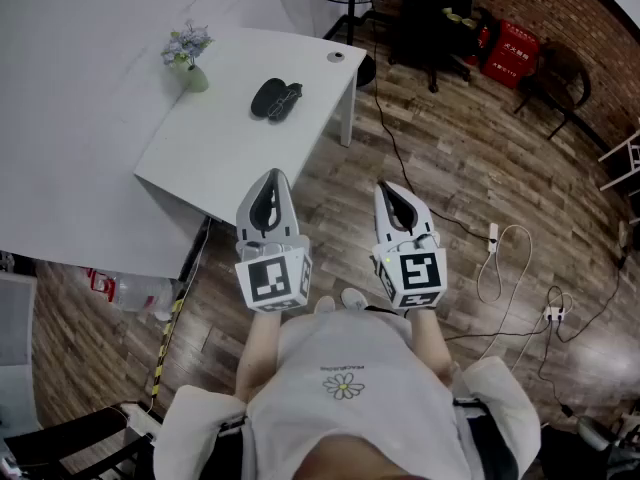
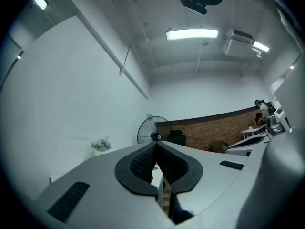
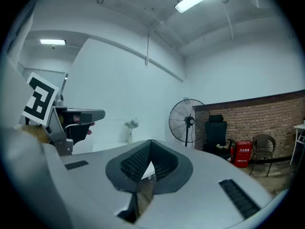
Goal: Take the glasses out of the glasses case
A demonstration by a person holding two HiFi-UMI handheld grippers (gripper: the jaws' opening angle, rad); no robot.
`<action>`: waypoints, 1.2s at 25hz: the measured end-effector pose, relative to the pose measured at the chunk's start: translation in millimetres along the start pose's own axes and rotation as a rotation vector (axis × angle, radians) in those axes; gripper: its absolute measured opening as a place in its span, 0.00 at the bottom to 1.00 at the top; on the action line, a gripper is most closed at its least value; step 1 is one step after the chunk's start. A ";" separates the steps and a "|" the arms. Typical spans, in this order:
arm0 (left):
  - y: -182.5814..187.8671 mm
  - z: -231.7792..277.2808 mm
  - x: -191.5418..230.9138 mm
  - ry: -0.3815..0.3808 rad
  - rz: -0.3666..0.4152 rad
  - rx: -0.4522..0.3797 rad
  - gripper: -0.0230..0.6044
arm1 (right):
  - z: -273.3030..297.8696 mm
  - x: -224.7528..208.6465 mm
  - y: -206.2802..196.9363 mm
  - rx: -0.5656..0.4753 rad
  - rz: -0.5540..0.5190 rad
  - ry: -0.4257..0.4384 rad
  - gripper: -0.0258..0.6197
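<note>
A dark glasses case (image 1: pixel 275 99) lies on the white table (image 1: pixel 220 153), near its far right part; whether it is open I cannot tell. Both grippers are held level in front of the person, short of the table's near edge and well apart from the case. The left gripper (image 1: pixel 272 180) has its jaws closed tip to tip with nothing between them, also seen in the left gripper view (image 2: pixel 156 146). The right gripper (image 1: pixel 392 190) is likewise shut and empty, its tips meeting in the right gripper view (image 3: pixel 150 142).
A small vase of flowers (image 1: pixel 188 56) stands on the table's far left. A standing fan (image 3: pixel 187 123), a black chair (image 3: pixel 215 132) and a red box (image 3: pixel 242 152) line the brick wall. Cables and a power strip (image 1: pixel 493 234) lie on the wooden floor at right.
</note>
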State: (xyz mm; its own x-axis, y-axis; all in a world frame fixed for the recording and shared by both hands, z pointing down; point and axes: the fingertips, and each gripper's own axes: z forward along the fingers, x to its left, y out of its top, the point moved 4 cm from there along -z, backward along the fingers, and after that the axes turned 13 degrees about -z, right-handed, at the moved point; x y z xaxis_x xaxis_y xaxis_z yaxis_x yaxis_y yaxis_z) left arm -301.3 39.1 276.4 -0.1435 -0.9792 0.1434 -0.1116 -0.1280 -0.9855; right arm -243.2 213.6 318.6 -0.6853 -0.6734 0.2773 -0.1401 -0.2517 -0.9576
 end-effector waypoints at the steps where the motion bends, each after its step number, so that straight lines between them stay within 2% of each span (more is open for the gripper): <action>1: -1.3 0.2 -0.4 -0.001 -0.003 0.001 0.06 | -0.6 -0.5 -0.1 -0.003 -0.002 -0.001 0.05; 8: -8.8 0.4 -6.7 -0.004 -0.002 0.022 0.06 | -6.6 -4.1 -3.6 -0.012 -0.008 0.006 0.05; 15: -11.2 12.2 -17.0 -0.013 0.016 0.032 0.06 | -2.2 -14.6 -10.9 -0.022 0.052 0.015 0.05; 19: -14.8 20.4 -26.9 -0.025 0.024 0.041 0.06 | 2.1 -22.4 -16.7 -0.017 0.052 0.020 0.05; 24: -18.2 34.2 -40.9 -0.031 0.031 0.031 0.06 | 9.4 -31.8 -28.4 0.002 0.028 0.068 0.05; 30: -32.7 46.1 -52.8 0.008 0.025 0.030 0.06 | 22.6 -41.8 -52.5 0.025 0.019 0.134 0.05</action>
State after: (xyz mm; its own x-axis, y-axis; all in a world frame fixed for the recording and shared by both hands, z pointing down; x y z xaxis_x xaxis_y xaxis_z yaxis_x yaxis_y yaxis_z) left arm -244.7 87.7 296.8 -0.1540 -0.9809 0.1190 -0.0780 -0.1080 -0.9911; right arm -191.1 239.2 359.1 -0.7774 -0.5796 0.2442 -0.1091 -0.2581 -0.9599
